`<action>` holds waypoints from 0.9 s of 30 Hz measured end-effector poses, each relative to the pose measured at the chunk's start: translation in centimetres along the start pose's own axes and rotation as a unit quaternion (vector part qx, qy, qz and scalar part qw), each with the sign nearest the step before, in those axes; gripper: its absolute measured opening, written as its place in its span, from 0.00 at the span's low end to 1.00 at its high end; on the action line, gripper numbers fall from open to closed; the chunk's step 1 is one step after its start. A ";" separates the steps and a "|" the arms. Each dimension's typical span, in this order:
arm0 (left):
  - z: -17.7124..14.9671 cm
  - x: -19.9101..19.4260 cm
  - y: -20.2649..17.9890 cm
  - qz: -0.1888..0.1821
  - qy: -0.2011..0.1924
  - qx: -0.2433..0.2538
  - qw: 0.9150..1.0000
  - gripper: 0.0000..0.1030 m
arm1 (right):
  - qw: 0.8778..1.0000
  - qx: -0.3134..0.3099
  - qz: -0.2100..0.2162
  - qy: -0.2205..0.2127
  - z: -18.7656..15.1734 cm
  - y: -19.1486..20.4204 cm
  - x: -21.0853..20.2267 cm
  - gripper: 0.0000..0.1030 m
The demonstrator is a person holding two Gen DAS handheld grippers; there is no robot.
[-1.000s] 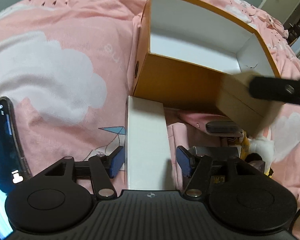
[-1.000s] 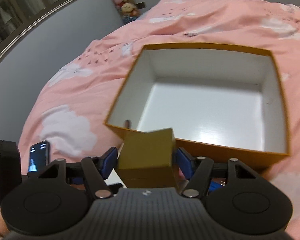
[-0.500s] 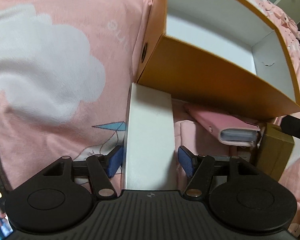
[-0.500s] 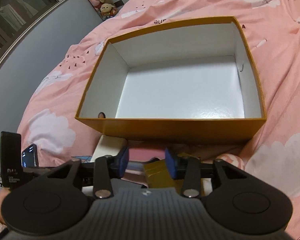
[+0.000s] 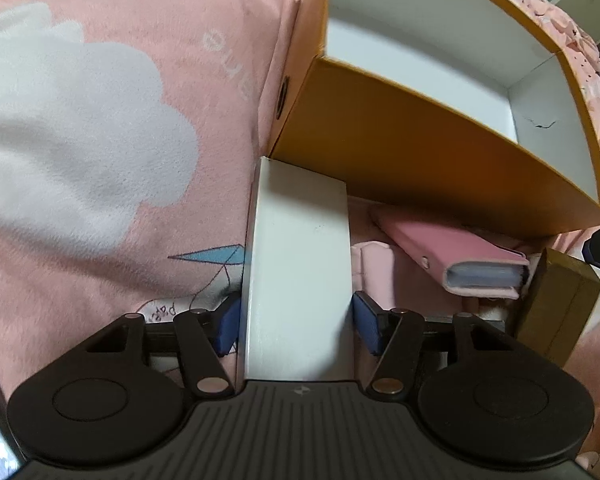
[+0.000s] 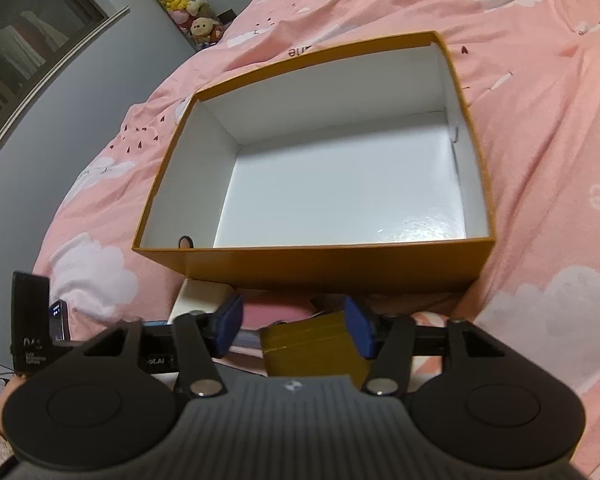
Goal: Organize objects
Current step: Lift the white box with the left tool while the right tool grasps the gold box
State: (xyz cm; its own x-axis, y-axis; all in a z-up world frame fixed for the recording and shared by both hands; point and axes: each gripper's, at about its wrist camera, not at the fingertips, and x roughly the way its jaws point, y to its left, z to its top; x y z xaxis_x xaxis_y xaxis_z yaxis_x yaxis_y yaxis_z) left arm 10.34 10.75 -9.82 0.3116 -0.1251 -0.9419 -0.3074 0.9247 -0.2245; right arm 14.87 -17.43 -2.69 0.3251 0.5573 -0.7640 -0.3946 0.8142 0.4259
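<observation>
Evidently mid-pickup: the left gripper (image 5: 296, 326) has just closed its fingers onto the white box (image 5: 298, 264), while the right gripper (image 6: 294, 330), fingers just reopened and apart, straddles the gold box (image 6: 312, 340); next, clamp and lift both into the orange box (image 6: 312, 264).

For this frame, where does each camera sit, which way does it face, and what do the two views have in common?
Left wrist: sits on the left claw, looking steeply down at the white box between its fingers; the pink wallet lies beside it. Only the claw shows.
Right wrist: sits on the right claw, looking forward and down across the bed into the orange box; the gold box sits off-centre between its open fingers. A bit of hand shows at lower left.
Shared: the orange box, white box, gold box and pink bedspread.
</observation>
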 end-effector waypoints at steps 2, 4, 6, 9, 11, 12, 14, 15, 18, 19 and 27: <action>-0.2 -0.4 -0.1 0.001 -0.007 0.001 1.000 0.65 | 1.000 0.001 -0.004 0.000 -0.1 -0.3 -0.4 0.70; -0.5 -0.9 0.0 -0.004 -0.015 -0.003 1.000 0.65 | 1.000 0.002 -0.008 0.008 -0.4 -0.6 -0.6 0.75; -0.7 -1.5 0.1 -0.012 -0.023 -0.004 1.000 0.65 | 1.000 0.000 -0.008 0.020 -0.9 -0.8 -0.5 0.83; -1.0 -2.5 -0.2 -0.014 -0.040 0.002 0.999 0.65 | 0.999 0.006 -0.019 0.038 -1.8 -1.3 0.0 0.85; -1.3 -3.0 -0.6 -0.011 -0.051 0.012 0.999 0.65 | 0.998 0.017 -0.021 0.051 -2.1 -1.7 0.7 0.85; -1.4 -3.2 -0.6 -0.011 -0.054 0.013 0.998 0.65 | 0.998 0.021 -0.018 0.055 -2.2 -1.8 1.0 0.85; -1.5 -3.7 -0.6 -0.015 -0.062 0.014 0.998 0.65 | 0.998 0.022 -0.010 0.058 -2.4 -1.7 1.5 0.85; -1.5 -3.9 -0.6 -0.017 -0.064 0.014 0.998 0.65 | 0.998 0.020 -0.008 0.058 -2.4 -1.5 1.7 0.84; -2.1 -4.6 -1.8 -0.024 -0.070 0.014 0.997 0.65 | 0.998 0.016 -0.009 0.057 -2.4 -1.3 2.2 0.73; -2.3 -4.2 -2.0 -0.027 -0.070 0.013 0.997 0.65 | 0.998 0.017 -0.010 0.060 -2.4 -1.3 2.4 0.67; -2.0 -6.9 -1.1 -0.055 -0.072 0.013 0.996 0.65 | 0.999 0.005 -0.002 0.049 -2.3 -1.3 1.2 0.59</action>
State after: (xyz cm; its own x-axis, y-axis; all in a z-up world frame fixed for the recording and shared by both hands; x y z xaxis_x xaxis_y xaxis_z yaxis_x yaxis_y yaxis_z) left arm 6.75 9.90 -3.52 0.4683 -0.1748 -0.8661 -0.2420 0.9174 -0.3159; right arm 13.77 -18.23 -5.31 0.2410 0.5350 -0.8098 -0.3838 0.8189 0.4268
